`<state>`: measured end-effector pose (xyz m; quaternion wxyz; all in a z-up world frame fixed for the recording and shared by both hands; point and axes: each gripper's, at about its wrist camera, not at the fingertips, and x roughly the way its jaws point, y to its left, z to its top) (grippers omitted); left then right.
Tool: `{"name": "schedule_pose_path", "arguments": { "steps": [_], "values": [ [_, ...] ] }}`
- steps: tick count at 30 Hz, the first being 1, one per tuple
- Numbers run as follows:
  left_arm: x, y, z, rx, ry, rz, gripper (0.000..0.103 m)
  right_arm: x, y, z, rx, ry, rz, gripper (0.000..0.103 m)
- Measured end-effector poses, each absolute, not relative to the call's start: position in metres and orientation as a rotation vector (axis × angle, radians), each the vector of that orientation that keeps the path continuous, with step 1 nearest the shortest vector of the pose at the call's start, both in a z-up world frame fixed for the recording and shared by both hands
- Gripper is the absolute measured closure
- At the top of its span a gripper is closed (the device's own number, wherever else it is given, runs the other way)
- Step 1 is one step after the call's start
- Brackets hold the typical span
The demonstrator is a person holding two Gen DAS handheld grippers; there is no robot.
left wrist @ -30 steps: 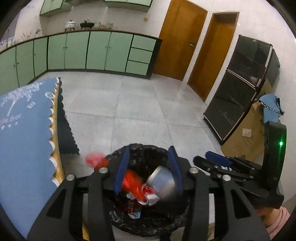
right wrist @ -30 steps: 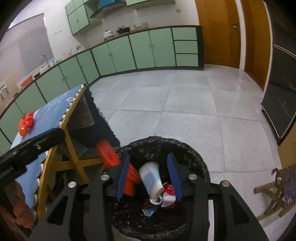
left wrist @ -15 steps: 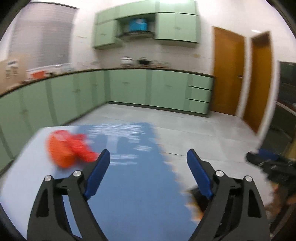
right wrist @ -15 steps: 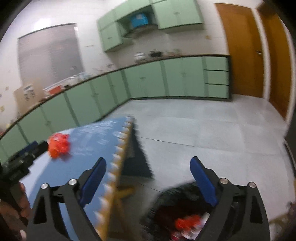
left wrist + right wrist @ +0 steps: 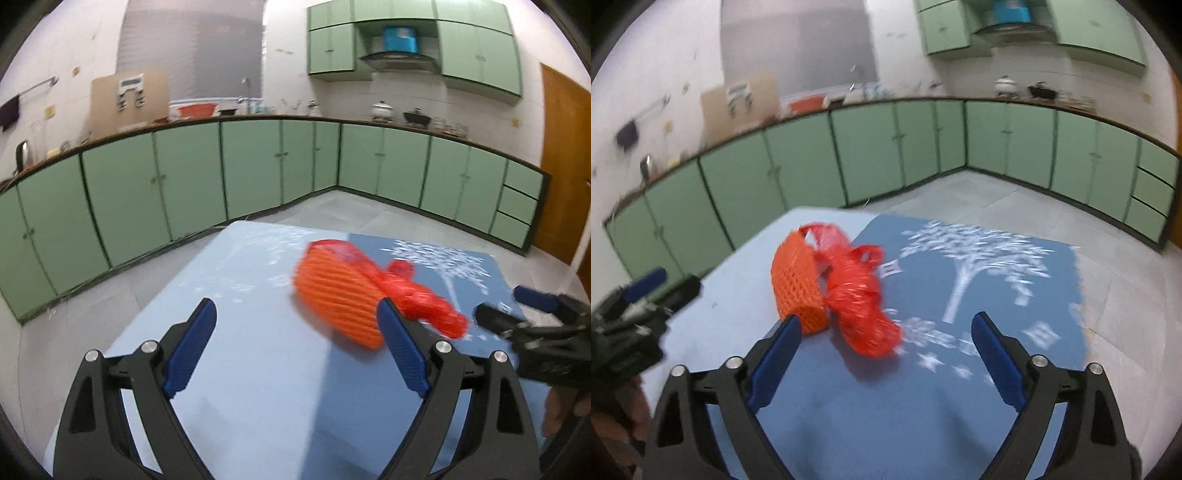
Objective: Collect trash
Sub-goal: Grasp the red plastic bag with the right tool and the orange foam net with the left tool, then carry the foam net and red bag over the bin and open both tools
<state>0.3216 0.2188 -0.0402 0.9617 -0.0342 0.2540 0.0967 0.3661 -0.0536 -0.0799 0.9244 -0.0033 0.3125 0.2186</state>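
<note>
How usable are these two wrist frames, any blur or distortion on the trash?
Left wrist: fisheye bends the cabinets; orange foam net and red mesh bag smeared by motion, left gripper sharp. Right wrist: whole background softer, tablecloth print streaked, net and bag blurred; right gripper crisp.

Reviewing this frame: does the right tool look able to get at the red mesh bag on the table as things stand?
Probably yes. The right tool is open, and the red mesh bag lies just ahead of it on the table; only the orange foam net touches its left side.
</note>
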Motion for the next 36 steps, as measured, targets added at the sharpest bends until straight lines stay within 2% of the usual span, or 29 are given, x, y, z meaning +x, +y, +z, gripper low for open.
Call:
{"name": "schedule_pose_path", "arguments": {
  "steps": [3,5,6,8,10,15,25,26,27,28,30,31,32,33,36],
  "values": [
    [0.328,0.231,-0.043,-0.089,0.522,0.204,0.017,0.386,-0.033,-0.097,-0.049,0.698,0.479,0.025],
    [0.333,0.233,-0.046,-0.093,0.522,0.202,0.017,0.395,-0.029,-0.107,-0.042,0.731,0.494,0.049],
    [0.336,0.233,-0.048,-0.092,0.521,0.198,0.017,0.399,-0.030,-0.112,-0.029,0.753,0.498,0.055],
    [0.342,0.227,-0.051,-0.093,0.525,0.188,0.017,0.404,-0.032,-0.121,-0.001,0.777,0.506,0.078],
    [0.347,0.223,-0.055,-0.100,0.529,0.167,0.017,0.406,-0.038,-0.124,0.030,0.778,0.505,0.088],
    [0.364,0.194,-0.064,-0.104,0.543,0.106,0.014,0.388,-0.067,-0.110,0.040,0.683,0.427,0.090],
    [0.414,0.167,-0.089,-0.110,0.660,0.146,0.014,0.378,-0.118,-0.111,0.087,0.669,0.345,0.090],
    [0.419,0.168,-0.092,-0.119,0.684,0.147,0.020,0.377,-0.119,-0.110,0.089,0.663,0.345,0.090],
    [0.421,0.169,-0.095,-0.128,0.703,0.148,0.037,0.377,-0.118,-0.108,0.089,0.659,0.345,0.090],
    [0.426,0.171,-0.100,-0.151,0.734,0.135,0.045,0.375,-0.118,-0.107,0.087,0.651,0.347,0.090],
    [0.431,0.174,-0.105,-0.179,0.767,0.120,0.068,0.373,-0.117,-0.104,0.083,0.644,0.346,0.090],
    [0.432,0.175,-0.107,-0.188,0.775,0.107,0.074,0.370,-0.118,-0.103,0.085,0.640,0.346,0.090],
    [0.434,0.174,-0.108,-0.189,0.774,0.107,0.085,0.367,-0.120,-0.102,0.089,0.636,0.347,0.090],
    [0.432,0.174,-0.106,-0.191,0.765,0.105,0.092,0.365,-0.123,-0.101,0.093,0.634,0.347,0.090],
    [0.424,0.171,-0.102,-0.194,0.743,0.094,0.093,0.351,-0.132,-0.094,0.108,0.619,0.331,0.090]
  ]
}}
